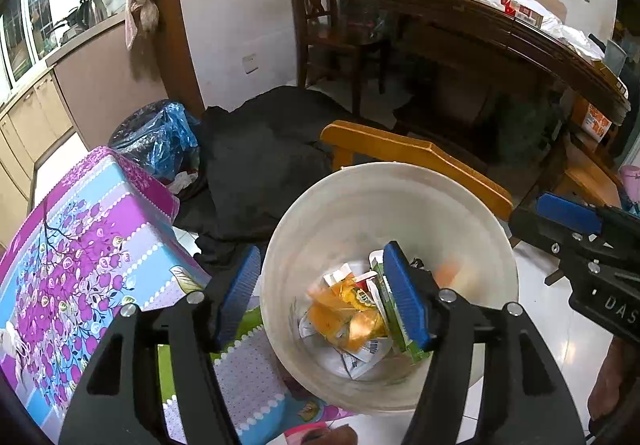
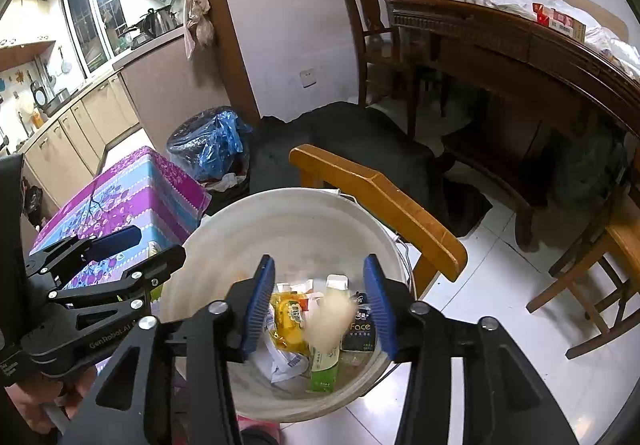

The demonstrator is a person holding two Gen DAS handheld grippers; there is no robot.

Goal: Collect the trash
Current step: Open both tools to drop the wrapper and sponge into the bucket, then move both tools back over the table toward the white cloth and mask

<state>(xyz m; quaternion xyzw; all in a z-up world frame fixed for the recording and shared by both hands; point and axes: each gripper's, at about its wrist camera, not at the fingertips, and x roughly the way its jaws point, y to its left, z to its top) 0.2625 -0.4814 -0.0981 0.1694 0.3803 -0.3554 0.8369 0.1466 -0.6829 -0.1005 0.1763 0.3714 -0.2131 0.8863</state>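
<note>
A white bucket (image 1: pixel 320 213) stands on the floor and holds several wrappers and cartons: a yellow wrapper (image 1: pixel 344 309) and a green carton (image 1: pixel 394 309). It also shows in the right wrist view (image 2: pixel 288 221). My left gripper (image 1: pixel 324 297) is open and empty, over the bucket's left rim. My right gripper (image 2: pixel 318 307) is open above the bucket. A blurred pale crumpled piece (image 2: pixel 330 321) hangs in the air between its fingers, over the green carton (image 2: pixel 324 365) and a dark "Face" packet (image 2: pixel 360 333).
A table with a purple and blue floral cloth (image 1: pixel 80 237) stands left of the bucket. A yellow wooden chair back (image 2: pixel 376 201) stands behind it. A blue-bagged bin (image 2: pixel 208 145), a black cloth (image 1: pixel 264 149) and a dark wooden table (image 2: pixel 500 57) lie beyond.
</note>
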